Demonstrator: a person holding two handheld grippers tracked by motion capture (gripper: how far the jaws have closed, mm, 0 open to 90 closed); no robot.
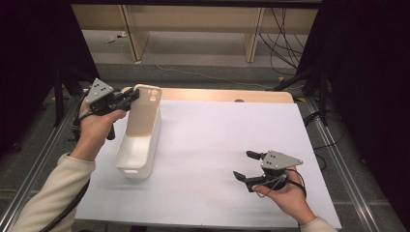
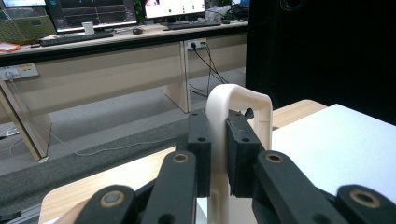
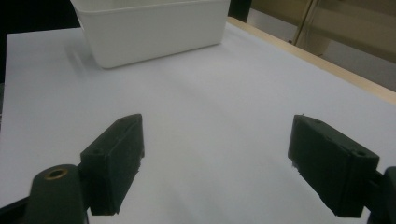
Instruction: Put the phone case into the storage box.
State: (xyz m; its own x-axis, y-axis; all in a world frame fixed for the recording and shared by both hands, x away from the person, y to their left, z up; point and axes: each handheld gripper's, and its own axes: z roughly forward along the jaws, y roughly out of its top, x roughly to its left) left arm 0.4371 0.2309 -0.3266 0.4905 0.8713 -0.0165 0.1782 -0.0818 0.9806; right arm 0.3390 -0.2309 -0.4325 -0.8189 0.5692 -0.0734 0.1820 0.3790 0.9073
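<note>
Your left claw (image 1: 131, 95) grips the cream plastic phone case (image 1: 143, 113) above the white rectangular bin (image 1: 138, 153); lower, release. Right claw (image 1: 248, 166) stands open.

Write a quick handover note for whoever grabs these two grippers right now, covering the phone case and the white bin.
Left gripper: shut on the rim of the beige phone case, near its camera end.
Right gripper: open, holding nothing, low over the white sheet at the right.
Phone case: leaning tilted, its lower end inside the white bin, its top end up at the bin's far end.
Done: case gripped and partly in the bin.
Left, most likely: lower the case fully into the bin and open the left gripper.
</note>
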